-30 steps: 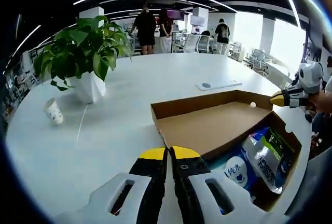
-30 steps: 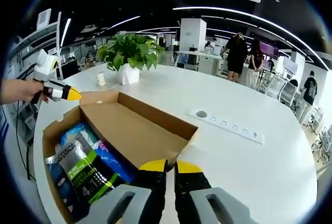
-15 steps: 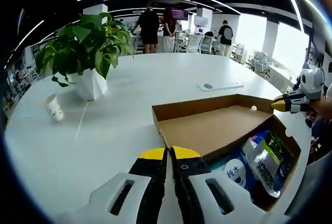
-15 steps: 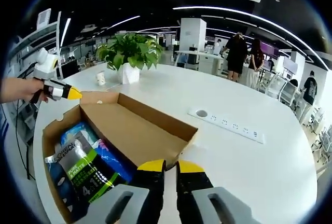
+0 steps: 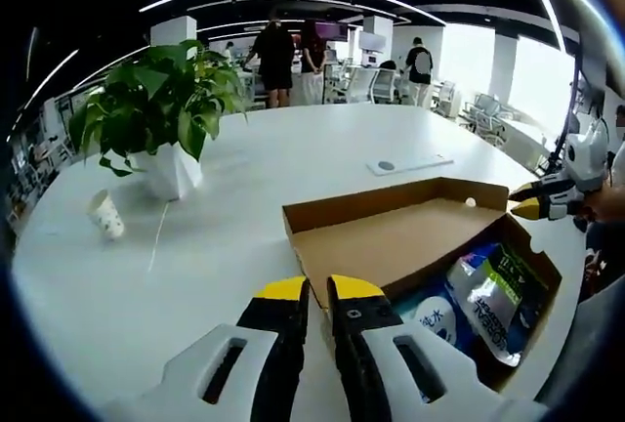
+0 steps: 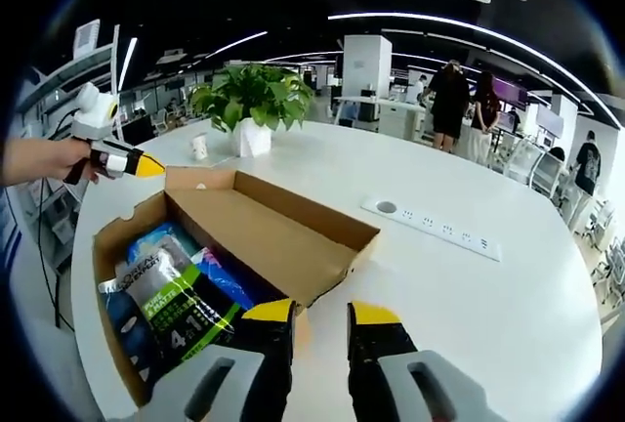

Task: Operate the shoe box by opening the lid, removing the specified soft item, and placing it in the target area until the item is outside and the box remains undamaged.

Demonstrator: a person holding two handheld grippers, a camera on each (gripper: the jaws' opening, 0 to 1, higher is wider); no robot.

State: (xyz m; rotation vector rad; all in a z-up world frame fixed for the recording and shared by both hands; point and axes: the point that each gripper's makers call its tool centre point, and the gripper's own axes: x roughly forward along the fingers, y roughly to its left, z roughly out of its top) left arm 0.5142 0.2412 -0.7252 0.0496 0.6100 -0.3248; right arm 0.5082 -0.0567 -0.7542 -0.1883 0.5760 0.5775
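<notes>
Right gripper view: your right gripper (image 6: 320,313) parted, empty, beside the open shoe box (image 6: 293,246) on the worktop (image 6: 488,315); soft pack (image 6: 181,305) inside, printed "4:1". Left gripper (image 5: 311,290) slightly parted, empty.

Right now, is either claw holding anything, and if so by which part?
Nothing is held. The left claw and the right claw both show an empty gap between their tips, poised by the open box; the packs inside lie untouched.
</notes>
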